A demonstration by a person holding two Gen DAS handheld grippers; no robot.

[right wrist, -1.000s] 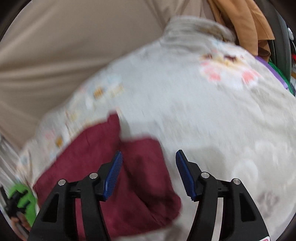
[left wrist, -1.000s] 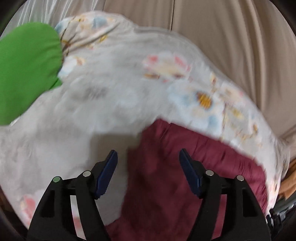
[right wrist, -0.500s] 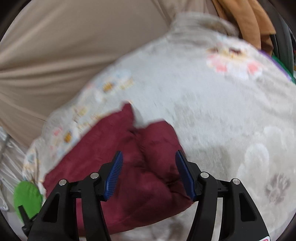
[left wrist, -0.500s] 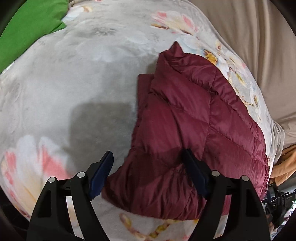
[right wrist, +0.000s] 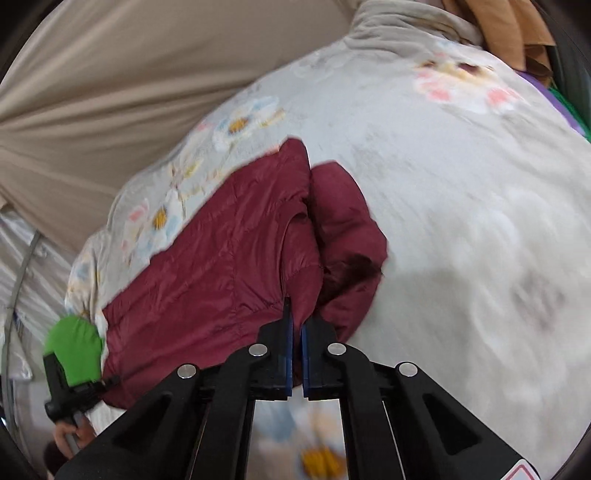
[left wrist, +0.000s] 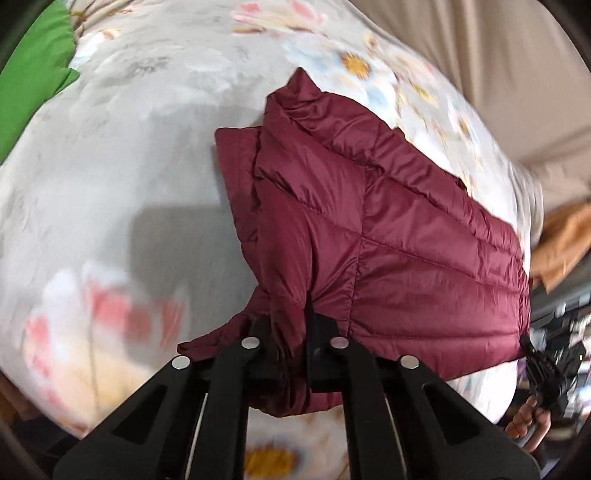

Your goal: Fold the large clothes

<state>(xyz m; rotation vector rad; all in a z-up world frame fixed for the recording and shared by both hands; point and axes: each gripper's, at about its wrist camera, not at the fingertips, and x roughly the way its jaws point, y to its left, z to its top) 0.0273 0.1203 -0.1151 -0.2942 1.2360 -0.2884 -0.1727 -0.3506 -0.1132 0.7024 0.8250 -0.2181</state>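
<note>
Both tools, left tool [left wrist: 291,332] and right tool [right wrist: 295,325], pinch the quilted maroon jacket's [left wrist: 388,229] bunched near edge.

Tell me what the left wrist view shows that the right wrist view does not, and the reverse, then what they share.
Only the left wrist view shows the big green cloth at the blanket's far edge and the left claw clamped on the jacket's hem. Only the right shows the purple fabric and the right claw pinching the jacket. Both show the maroon quilted jacket, floral blanket and orange garment.
</note>
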